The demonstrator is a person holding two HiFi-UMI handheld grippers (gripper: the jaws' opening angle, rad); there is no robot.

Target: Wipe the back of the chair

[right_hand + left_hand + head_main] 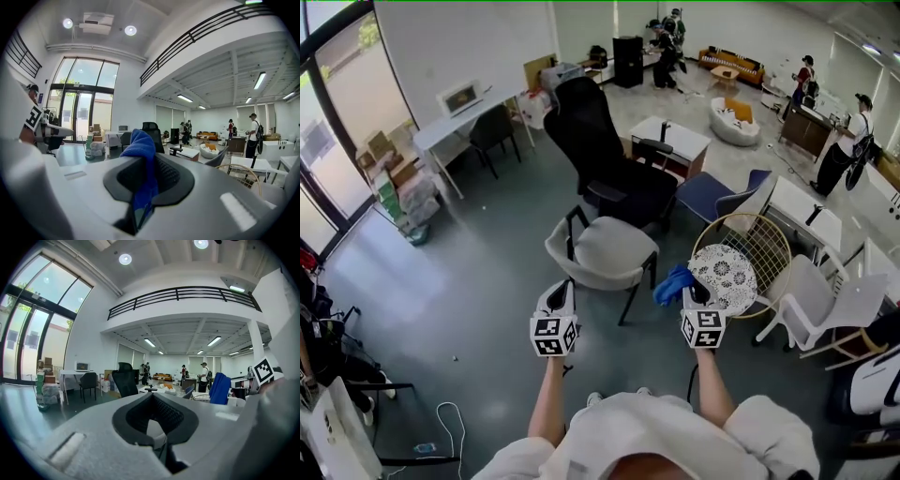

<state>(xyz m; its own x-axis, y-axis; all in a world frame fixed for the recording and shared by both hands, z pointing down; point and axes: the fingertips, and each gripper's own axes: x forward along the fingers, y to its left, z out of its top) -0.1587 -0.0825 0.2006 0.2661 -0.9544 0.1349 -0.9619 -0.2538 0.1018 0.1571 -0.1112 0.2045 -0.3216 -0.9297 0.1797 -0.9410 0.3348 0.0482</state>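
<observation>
The grey chair (605,251) stands on the floor just ahead of both tools, and is probably the one to be wiped. A black office chair (598,141) stands behind it. The right tool (692,298) is clamped on a blue cloth (673,284), apart from the chair. The left tool (560,298) is closed on nothing.

Procedure: lay the cloth flat on the backrest, press lightly, and sweep edge to edge in overlapping passes.

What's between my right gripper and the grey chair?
Just the blue cloth, pinched in the right gripper, sticking toward the grey chair; otherwise bare floor, head view.
</observation>
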